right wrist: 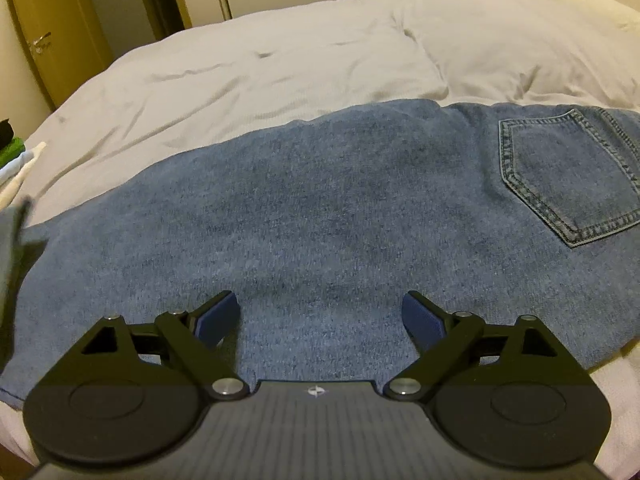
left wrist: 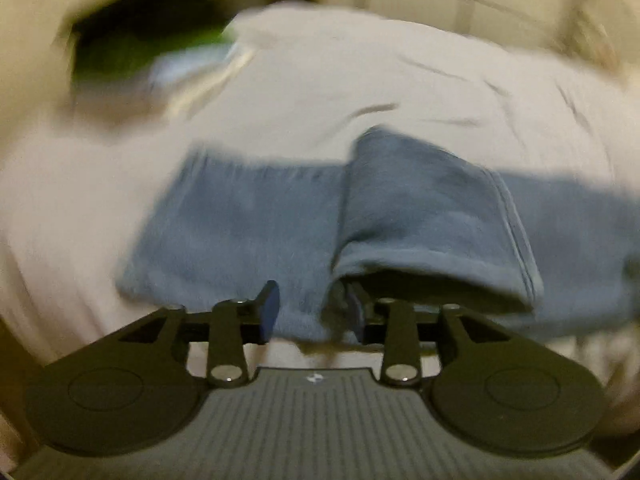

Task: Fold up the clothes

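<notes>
- The jeans (right wrist: 320, 220) are laid flat across the duvet (right wrist: 260, 64), filling the right wrist view from 9 o'clock to 3 o'clock; a back pocket (right wrist: 568, 176) shows at 2 o'clock, so the seat end lies to that side.
- In the left wrist view, which is badly blurred, a folded-over flap (left wrist: 432, 216) of the jeans is seen at 2 o'clock of centre, its edge raised off the layer beneath. This is judged to be the leg end doubled over toward the seat, to shorten the garment.
- The left gripper (left wrist: 312, 312) is seen part open. Denim lies between its pads (left wrist: 270, 312), but whether cloth is pinched cannot be told through the blur; the gap suggests it is not.
- The right gripper (right wrist: 320, 316) is held wide open, nothing between its pads (right wrist: 218, 318), poised just above the flat denim. It is judged to be kept there either to pin the cloth or to be ready for the next grasp.
- Both grippers are pitched downward toward the bed, each looking across the jeans toward the far side of the duvet.
- A blurred grey shape at 9 o'clock in the right wrist view cannot be identified.
- A stack of coloured cloth (right wrist: 12, 156) sits at the duvet's edge at 9 o'clock, likely items already folded.
</notes>
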Action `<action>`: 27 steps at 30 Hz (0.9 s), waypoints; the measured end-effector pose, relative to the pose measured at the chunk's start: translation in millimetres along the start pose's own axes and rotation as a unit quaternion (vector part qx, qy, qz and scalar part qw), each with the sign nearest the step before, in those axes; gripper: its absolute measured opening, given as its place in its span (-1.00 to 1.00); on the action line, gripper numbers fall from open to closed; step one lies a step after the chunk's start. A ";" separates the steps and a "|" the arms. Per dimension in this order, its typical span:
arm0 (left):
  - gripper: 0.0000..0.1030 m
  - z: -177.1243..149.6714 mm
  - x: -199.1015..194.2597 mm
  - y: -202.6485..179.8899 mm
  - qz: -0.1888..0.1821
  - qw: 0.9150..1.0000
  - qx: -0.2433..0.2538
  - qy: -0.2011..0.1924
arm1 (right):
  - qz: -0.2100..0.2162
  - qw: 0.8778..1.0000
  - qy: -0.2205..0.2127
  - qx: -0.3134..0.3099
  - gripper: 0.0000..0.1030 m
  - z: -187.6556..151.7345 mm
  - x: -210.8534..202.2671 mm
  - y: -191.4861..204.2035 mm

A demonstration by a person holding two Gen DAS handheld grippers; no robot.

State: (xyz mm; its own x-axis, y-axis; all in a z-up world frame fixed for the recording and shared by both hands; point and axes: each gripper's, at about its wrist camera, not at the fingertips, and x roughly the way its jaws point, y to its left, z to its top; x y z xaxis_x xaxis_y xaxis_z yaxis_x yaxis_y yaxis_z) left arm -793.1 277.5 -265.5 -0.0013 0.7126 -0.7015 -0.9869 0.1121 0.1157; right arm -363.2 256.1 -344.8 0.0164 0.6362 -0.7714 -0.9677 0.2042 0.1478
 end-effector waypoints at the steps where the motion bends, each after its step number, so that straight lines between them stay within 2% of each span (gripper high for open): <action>1: -0.02 1.7 -5.3 -16.1 0.007 0.998 0.054 -0.017 | -0.001 1.000 0.001 -0.001 0.78 -0.2 0.1 0.3; 3: 0.01 0.8 -9.6 -47.9 0.018 0.986 0.158 -0.051 | -0.002 1.000 0.002 -0.002 0.81 -0.6 0.4 0.7; 5: 0.01 -6.5 -4.5 -79.7 0.023 0.965 0.254 -0.064 | -0.001 1.000 0.002 -0.003 0.87 -1.0 0.5 0.8; 7: 0.01 -16.7 9.3 -102.9 0.032 0.944 0.320 -0.071 | 0.000 1.000 0.002 -0.004 0.89 -1.4 0.6 1.0; 9: -0.02 -24.2 23.5 -118.5 0.055 0.926 0.365 -0.084 | 0.001 1.000 0.002 -0.006 0.90 -1.8 0.7 1.1; 10: -0.16 -25.3 28.5 -123.0 0.060 0.920 0.377 -0.090 | 0.002 1.000 0.002 -0.006 0.90 -2.0 0.8 1.2; 11: -0.33 -24.1 32.0 -125.5 0.056 0.918 0.381 -0.093 | 0.002 1.000 0.002 -0.007 0.90 -2.2 0.8 1.2; 12: -0.71 -20.8 33.9 -125.7 0.045 0.922 0.372 -0.093 | 0.003 1.000 0.002 -0.007 0.91 -2.4 0.9 1.3; 13: -0.84 -13.0 33.4 -119.9 0.027 0.936 0.339 -0.088 | 0.003 1.000 0.002 -0.008 0.91 -2.6 0.9 1.4; 15: -0.91 6.5 29.1 -95.7 0.003 0.967 0.239 -0.084 | 0.005 1.000 0.002 -0.009 0.92 -3.0 1.0 1.5; 16: -0.91 15.5 22.8 -76.6 -0.002 0.980 0.178 -0.088 | 0.005 1.000 0.002 -0.010 0.94 -3.3 1.1 1.6; 17: -0.91 23.7 16.0 -53.9 -0.008 0.990 0.109 -0.093 | 0.006 1.000 0.002 -0.010 0.94 -3.5 1.1 1.6; 18: -0.91 30.7 8.5 -26.9 -0.013 0.995 0.031 -0.097 | 0.006 1.000 0.002 -0.011 0.94 -3.7 1.2 1.7; 19: -0.91 35.0 2.6 1.7 -0.014 0.994 -0.045 -0.098 | 0.006 1.000 0.002 -0.011 0.94 -3.8 1.3 1.7; 20: -0.91 36.1 -1.3 32.5 -0.011 0.988 -0.118 -0.095 | 0.006 1.000 0.002 -0.011 0.94 -3.9 1.4 1.6; 21: -0.91 34.0 -2.1 61.9 -0.007 0.979 -0.186 -0.086 | 0.006 1.000 0.002 -0.012 0.94 -4.0 1.6 1.6; 23: -0.85 20.2 6.6 113.8 -0.008 0.953 -0.300 -0.050 | 0.005 1.000 0.002 -0.013 0.96 -4.2 2.2 1.9; 25: -0.82 0.0 26.4 148.7 -0.041 0.926 -0.376 0.003 | 0.002 1.000 0.003 -0.014 0.99 -4.2 3.4 3.4; 26: -0.82 -8.8 34.9 156.0 -0.053 0.917 -0.394 0.022 | 0.000 1.000 0.003 -0.015 1.00 -4.2 4.0 4.2; 27: -0.78 -15.5 40.6 159.1 -0.056 0.914 -0.401 0.032 | -0.002 1.000 0.004 -0.015 1.00 -4.2 4.6 4.7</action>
State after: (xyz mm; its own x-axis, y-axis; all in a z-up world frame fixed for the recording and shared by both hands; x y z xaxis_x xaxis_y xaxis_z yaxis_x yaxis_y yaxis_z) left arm -952.7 313.6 -286.5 0.1238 0.6831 -0.7197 -0.7818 -0.3796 -0.4947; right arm -368.8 256.8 -350.2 0.0175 0.6298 -0.7765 -0.9748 0.1836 0.1269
